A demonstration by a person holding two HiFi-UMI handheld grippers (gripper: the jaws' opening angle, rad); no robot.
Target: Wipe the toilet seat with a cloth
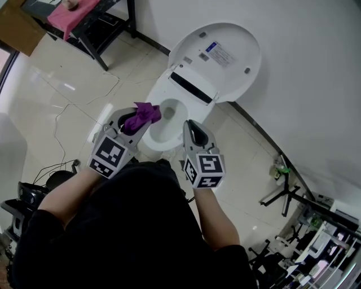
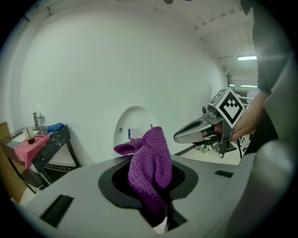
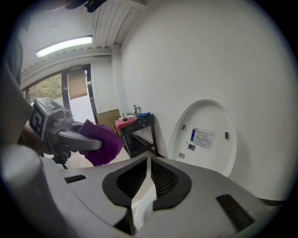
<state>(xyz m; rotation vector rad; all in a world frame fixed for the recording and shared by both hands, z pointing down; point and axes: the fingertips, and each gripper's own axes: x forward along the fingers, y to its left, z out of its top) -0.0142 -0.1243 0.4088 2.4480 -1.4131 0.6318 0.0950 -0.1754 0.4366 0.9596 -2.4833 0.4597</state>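
Two grey hand-held tools out ahead, both angled down toward the white oval plastic toilet seat (image 1: pixel 162 89). Left tool (image 1: pixel 134 125) clamped on a crumpled purple knitted cloth (image 1: pixel 148 113), bunched between the pads with a loose tuft sticking up past the tips, hanging just over the seat's near-left rim, contact not clear. Right tool (image 1: pixel 191 126) pressed almost together on nothing, only a thin slit between the pads, just right of the cloth and beside the bowl's right rim. Cloth likely soft, light and limp, with no stiffness to push through: best gripped deep in the bunch, as now, leaving free fabric past the tips to drag flat along the plastic; probably apt to pull out if snagged. Seat smooth and curved, so easy sliding expected. Beyond the tips, raised white lid (image 1: pixel 225 56) leaning back by the pale wall (image 1: pixel 316 84), closing off the far side; dark hinge strip at its foot best avoided. Open tiled floor left of the left tool, with a black metal-framed tabletop (image 1: pixel 98 25) and its pink rag (image 1: pixel 72 14) well apart.
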